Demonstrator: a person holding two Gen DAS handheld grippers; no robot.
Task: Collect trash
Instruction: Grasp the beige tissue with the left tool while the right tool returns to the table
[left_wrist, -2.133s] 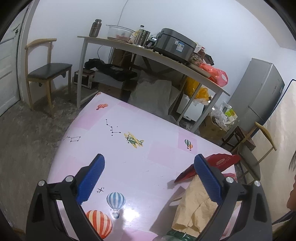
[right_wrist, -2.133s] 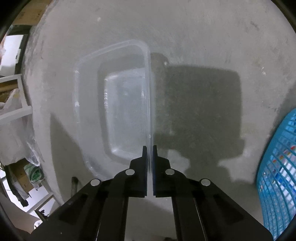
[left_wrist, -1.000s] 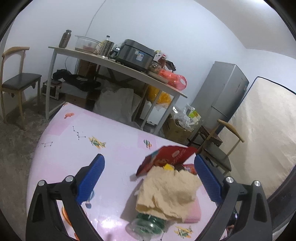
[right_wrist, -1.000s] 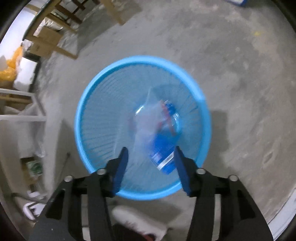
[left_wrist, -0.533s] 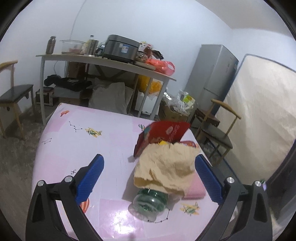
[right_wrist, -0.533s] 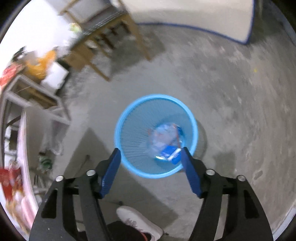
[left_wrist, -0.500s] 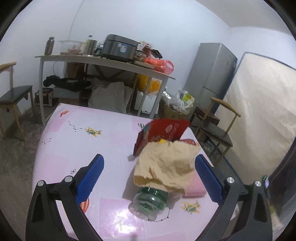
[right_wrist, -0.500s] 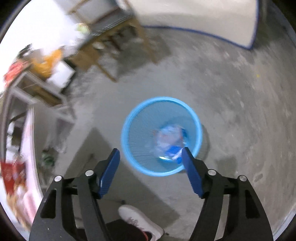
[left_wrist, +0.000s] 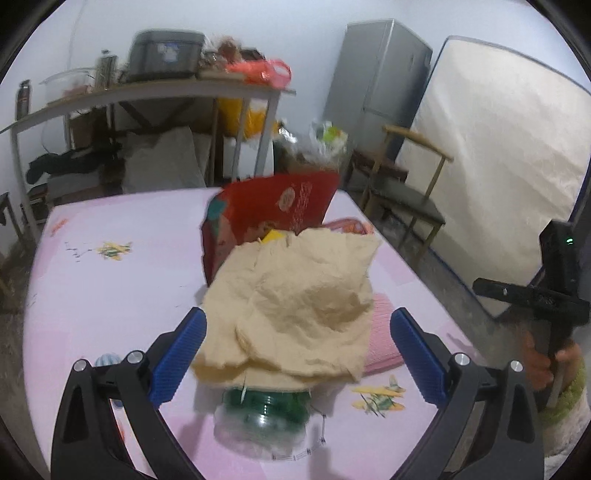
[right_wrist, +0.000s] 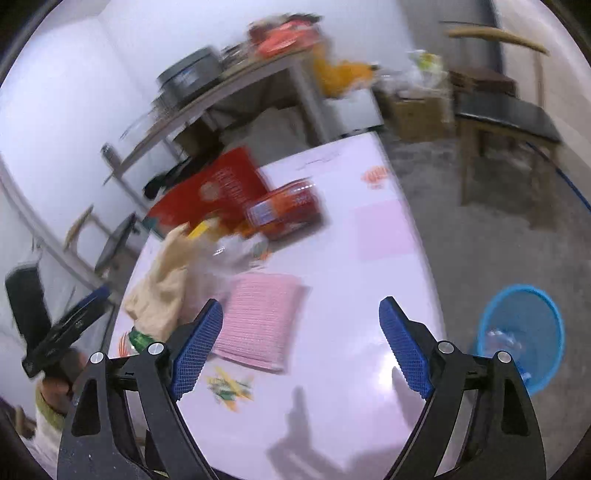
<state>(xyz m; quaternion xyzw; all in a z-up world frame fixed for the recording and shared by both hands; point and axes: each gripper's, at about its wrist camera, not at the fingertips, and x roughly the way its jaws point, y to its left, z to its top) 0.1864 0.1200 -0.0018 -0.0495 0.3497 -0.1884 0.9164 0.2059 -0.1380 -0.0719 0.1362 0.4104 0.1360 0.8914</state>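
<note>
Clear tub dropped into bin (right_wrist: 524, 332) a second ago, seen there now beside worktop (right_wrist: 369, 295); right gripper (right_wrist: 301, 345) swung back over worktop, fingers opening wide, nothing between; left gripper (left_wrist: 297, 356) brought closer, fingers wide either side of paper (left_wrist: 295, 299) covering green bottle (left_wrist: 264, 417); red bag (left_wrist: 273, 210) and pink cloth (right_wrist: 258, 317) left; paper judged next.

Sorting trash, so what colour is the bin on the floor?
Bright blue mesh bin, clearest in the right wrist view.
</note>
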